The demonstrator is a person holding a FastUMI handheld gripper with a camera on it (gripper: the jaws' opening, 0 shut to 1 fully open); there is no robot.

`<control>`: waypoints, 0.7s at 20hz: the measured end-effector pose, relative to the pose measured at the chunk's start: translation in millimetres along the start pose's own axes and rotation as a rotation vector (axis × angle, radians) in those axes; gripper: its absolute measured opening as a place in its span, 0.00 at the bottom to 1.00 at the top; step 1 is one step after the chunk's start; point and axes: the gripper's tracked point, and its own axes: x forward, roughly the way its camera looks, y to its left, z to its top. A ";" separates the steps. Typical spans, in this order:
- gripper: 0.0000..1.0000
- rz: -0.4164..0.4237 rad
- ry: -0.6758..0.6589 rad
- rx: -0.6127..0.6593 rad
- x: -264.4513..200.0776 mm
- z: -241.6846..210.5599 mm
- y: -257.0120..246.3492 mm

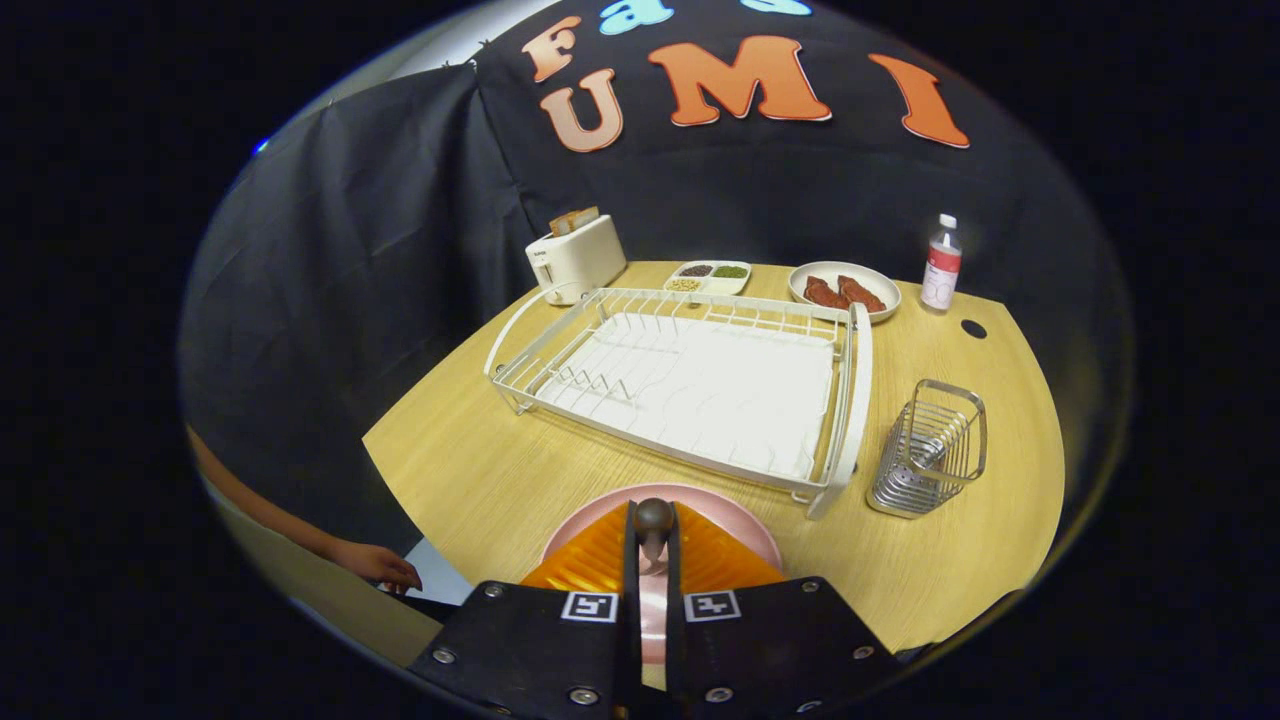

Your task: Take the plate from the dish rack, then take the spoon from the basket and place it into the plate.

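Observation:
A pink plate [600, 512] lies on the wooden table [480, 470], just in front of the white dish rack [690, 385], whose slots hold nothing. My gripper [654, 540] hovers over the plate with its fingers nearly together, shut on a dark spoon [654, 518]. The spoon's rounded end sticks up between the fingertips, and the rest of it is hidden by the fingers. The metal wire basket [930, 450] stands to the right of the rack, beyond the fingers.
At the back of the table stand a white toaster [575, 260], a divided dish of beans [708, 277], a bowl of meat [845, 290] and a small bottle [940, 262]. A person's hand [385, 566] rests by the table's near left edge.

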 end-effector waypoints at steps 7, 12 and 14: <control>0.13 -0.061 0.022 0.101 -7.5 -19.6 -31.8; 0.20 -0.076 0.033 0.176 -5.2 -30.7 -43.3; 0.25 -0.113 0.061 0.190 -3.2 -40.3 -54.5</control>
